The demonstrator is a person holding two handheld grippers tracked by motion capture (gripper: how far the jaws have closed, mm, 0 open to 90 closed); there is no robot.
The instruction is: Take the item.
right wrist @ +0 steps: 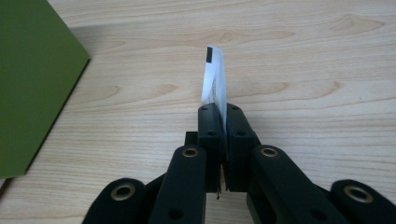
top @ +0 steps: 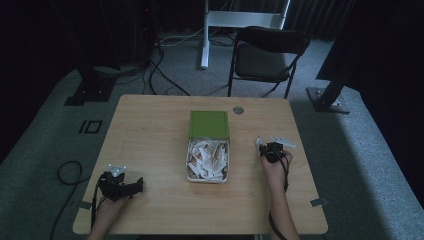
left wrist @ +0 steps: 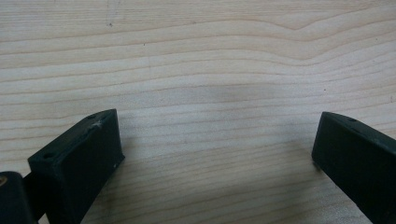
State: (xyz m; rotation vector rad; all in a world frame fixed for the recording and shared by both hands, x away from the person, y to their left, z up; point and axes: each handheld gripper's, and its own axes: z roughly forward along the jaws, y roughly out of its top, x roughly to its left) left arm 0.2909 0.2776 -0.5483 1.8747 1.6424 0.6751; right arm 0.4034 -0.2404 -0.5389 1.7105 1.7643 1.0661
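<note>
Now right tool (right wrist: 223, 112) clamps white packet (right wrist: 215, 79); left tool (left wrist: 215, 149) wide open.

A tin (top: 190, 172) of packets (top: 207, 159) sits mid-table (top: 150, 125), its lid (top: 209, 124) just behind it.

A thin white packet (right wrist: 215, 79) is being held edge-on between the closed jaws of the right gripper (right wrist: 219, 114), so that it is standing upright and rising past the jaw tips. A dark band is being shown at its top corner, and faint print is being glimpsed along its side, too small to read. In the high view the packet (top: 260, 144) is being seen as a small white strip near the table's right edge, just right of the open tin (top: 191, 176). That tin is being filled by a loose heap of similar white packets (top: 207, 159), lying at mixed angles.
</note>
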